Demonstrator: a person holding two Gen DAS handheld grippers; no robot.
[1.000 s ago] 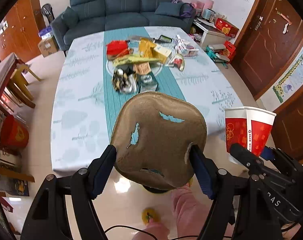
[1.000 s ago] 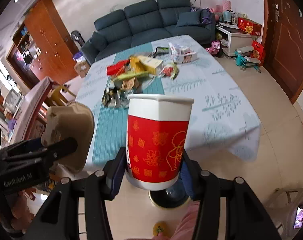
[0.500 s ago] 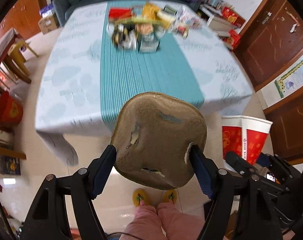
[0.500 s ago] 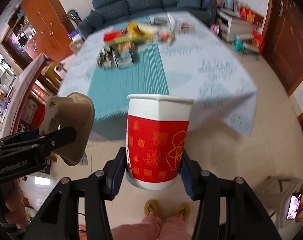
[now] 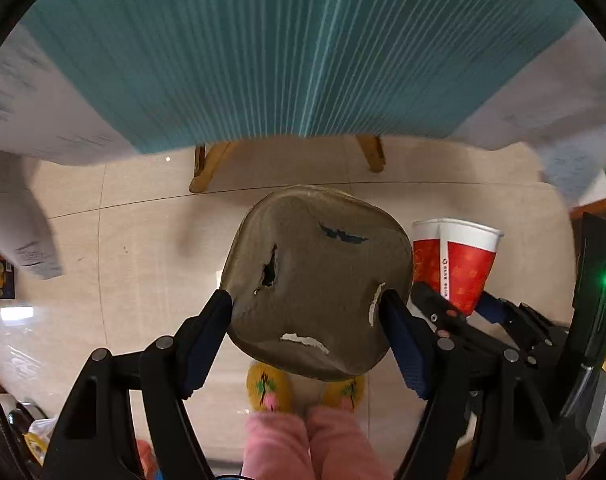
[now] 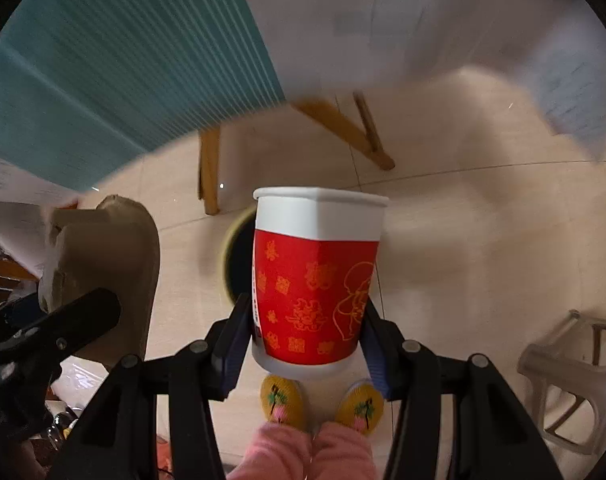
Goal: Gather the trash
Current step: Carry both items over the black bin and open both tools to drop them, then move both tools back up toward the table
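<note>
We hold a light, crushable pulp tray (image 5: pixel 319 280) edge-to-edge in the left tool (image 5: pixel 307 312) and a thin, dent-prone paper cup (image 6: pixel 315 284) by its lower wall in the right tool (image 6: pixel 307 328).

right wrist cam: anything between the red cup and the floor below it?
Yes. In the right wrist view a dark round bin opening with a yellow-green rim shows just behind the red cup, mostly hidden by it. Otherwise bare floor tiles.

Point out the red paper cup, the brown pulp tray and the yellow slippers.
red paper cup (image 6: pixel 315 300), right wrist view, red printed side.
brown pulp tray (image 5: pixel 319 280), left wrist view, torn underside.
yellow slippers (image 6: pixel 283 402), right wrist view, one slipper's top.
</note>
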